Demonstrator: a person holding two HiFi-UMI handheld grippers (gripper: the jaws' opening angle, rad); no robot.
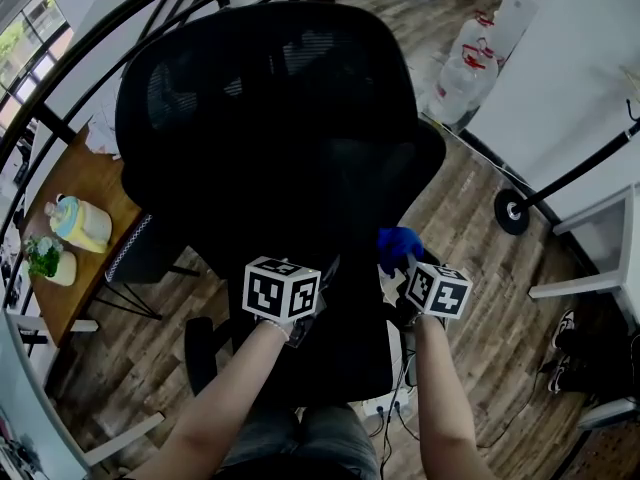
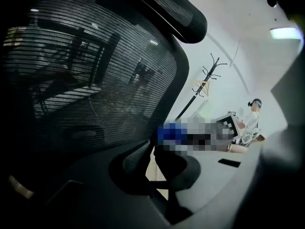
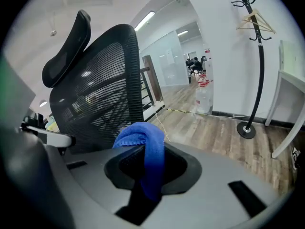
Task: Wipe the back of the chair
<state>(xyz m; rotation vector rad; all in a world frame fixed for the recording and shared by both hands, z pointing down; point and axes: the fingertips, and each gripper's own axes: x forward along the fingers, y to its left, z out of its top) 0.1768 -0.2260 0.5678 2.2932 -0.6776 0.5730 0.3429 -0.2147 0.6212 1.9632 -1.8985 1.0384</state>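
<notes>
**Inspector:** Wooden flooring (image 1: 480,188), one black mesh office chair (image 1: 270,118) standing on it. Where is its back?

**Operator:** The backrest (image 3: 102,85) rises directly ahead of both my grippers, headrest on top.

**Inspector:** Left side?

**Operator:** My left gripper (image 2: 155,163) sits close against the mesh. Its jaws are slightly apart with nothing between them.

**Inspector:** Right side?

**Operator:** My right gripper (image 3: 145,168) is clamped on a blue cloth (image 3: 140,135), which is bunched above the jaws near the backrest's edge. I cannot confirm contact. A coat stand (image 3: 257,70) stands well off to the right.
</notes>
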